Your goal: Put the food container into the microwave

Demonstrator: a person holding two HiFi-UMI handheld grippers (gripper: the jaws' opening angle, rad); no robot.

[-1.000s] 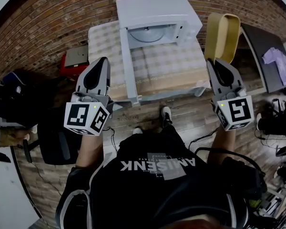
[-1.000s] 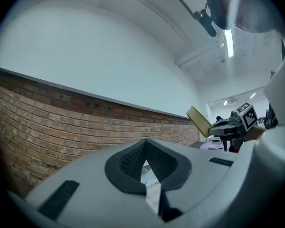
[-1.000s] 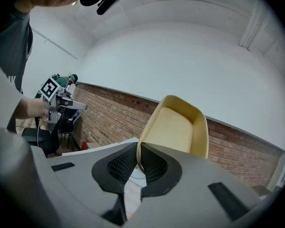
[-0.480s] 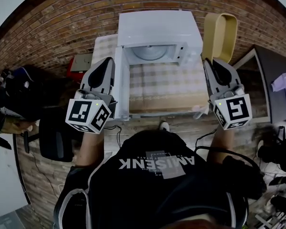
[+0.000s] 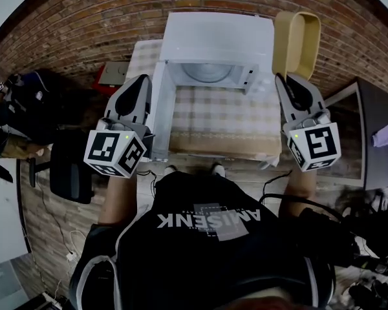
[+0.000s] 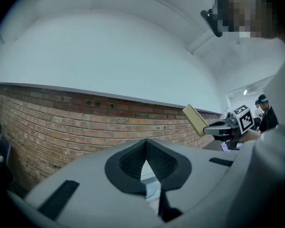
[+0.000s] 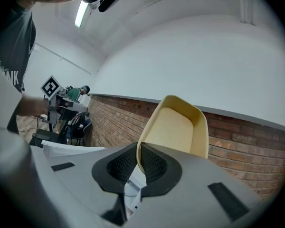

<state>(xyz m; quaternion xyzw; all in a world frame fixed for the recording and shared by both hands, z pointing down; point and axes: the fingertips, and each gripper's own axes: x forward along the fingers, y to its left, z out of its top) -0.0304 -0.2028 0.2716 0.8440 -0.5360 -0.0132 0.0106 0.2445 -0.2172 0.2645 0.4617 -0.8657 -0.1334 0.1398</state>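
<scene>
Between the two hand-held grippers sits the white microwave (image 5: 216, 41), on a counter (image 5: 223, 124) covered with a checked cloth. Its door (image 5: 160, 108) is swung wide open on the left side, so it ends up just beside the left hand-held gripper (image 5: 141, 82), on that gripper's inner side. You can see the glass turntable (image 5: 210, 73) inside the cavity, nothing on it.

The right hand-held gripper (image 5: 290, 82) has its jaws nearly together, pinching the rim of the food container (image 5: 297, 41). It's a pale yellow tub and it stands up on edge straight ahead of the jaw tips, open side facing back toward that gripper. In the right gripper view the tub's edge runs right down into the slot between the pads. So the container is up in the air off the microwave's right side, outside the cavity, not on the counter.

The left one is closed up too, pads meeting at the tips with nothing caught between them. It just points level at the brick wall (image 5: 84, 24) behind the counter.
</scene>
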